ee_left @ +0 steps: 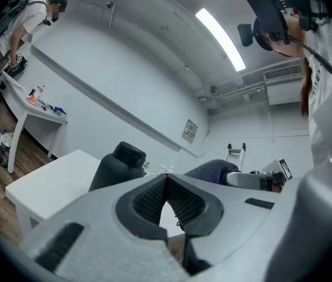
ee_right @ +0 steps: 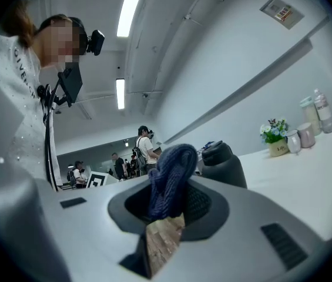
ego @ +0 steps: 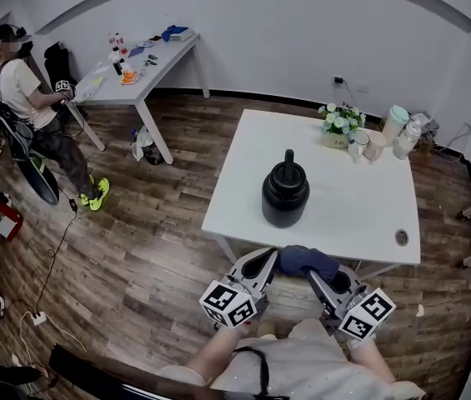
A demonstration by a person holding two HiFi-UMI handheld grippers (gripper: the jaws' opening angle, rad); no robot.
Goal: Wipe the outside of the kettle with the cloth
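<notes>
The black kettle [ego: 285, 192] with a tall knob lid stands upright near the front of the white table [ego: 360, 198]. Both grippers hover just off the table's front edge, short of the kettle. My right gripper [ego: 317, 278] is shut on a dark blue cloth [ego: 306, 262]; in the right gripper view the cloth [ee_right: 170, 178] bunches up between the jaws, with the kettle [ee_right: 221, 160] beyond to the right. My left gripper [ego: 267, 258] has its jaws shut at the tips with nothing in them [ee_left: 166, 178]. The left gripper view shows the kettle [ee_left: 118, 164] ahead to the left and the cloth [ee_left: 211, 170] to the right.
A flower pot [ego: 339, 127], cups and a bottle [ego: 398, 132] stand at the table's far right corner. A cable hole [ego: 401, 237] sits near the front right. A second table [ego: 135, 69] with small items and a standing person [ego: 27, 98] are at the far left.
</notes>
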